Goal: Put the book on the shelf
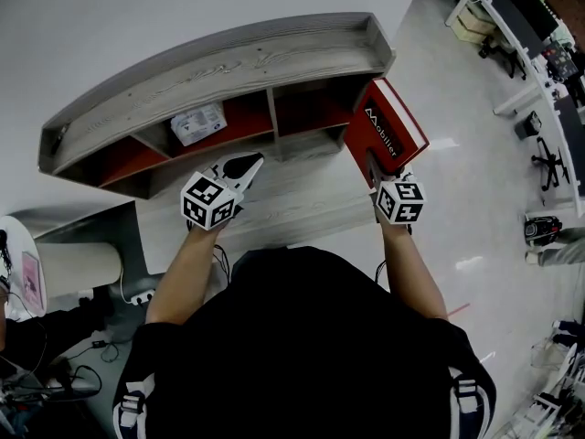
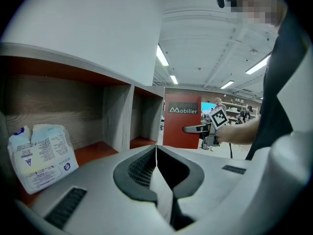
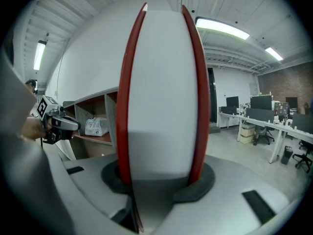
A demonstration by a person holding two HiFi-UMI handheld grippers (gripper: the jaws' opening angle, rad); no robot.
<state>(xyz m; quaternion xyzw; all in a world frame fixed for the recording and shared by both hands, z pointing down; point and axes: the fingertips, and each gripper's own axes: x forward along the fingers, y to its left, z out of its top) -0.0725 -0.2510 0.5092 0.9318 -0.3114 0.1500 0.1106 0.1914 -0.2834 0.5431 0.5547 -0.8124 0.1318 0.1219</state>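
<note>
right tongs [image 1: 375, 170] clamp the red book [image 1: 384, 128] by the right end of the shelf [image 1: 228, 62] — left tongs [image 1: 250, 162] closed, empty.

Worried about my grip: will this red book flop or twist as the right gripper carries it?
The red book probably stays stiff: its covers stand straight. Held near one end in the right gripper, it may pivot.
</note>
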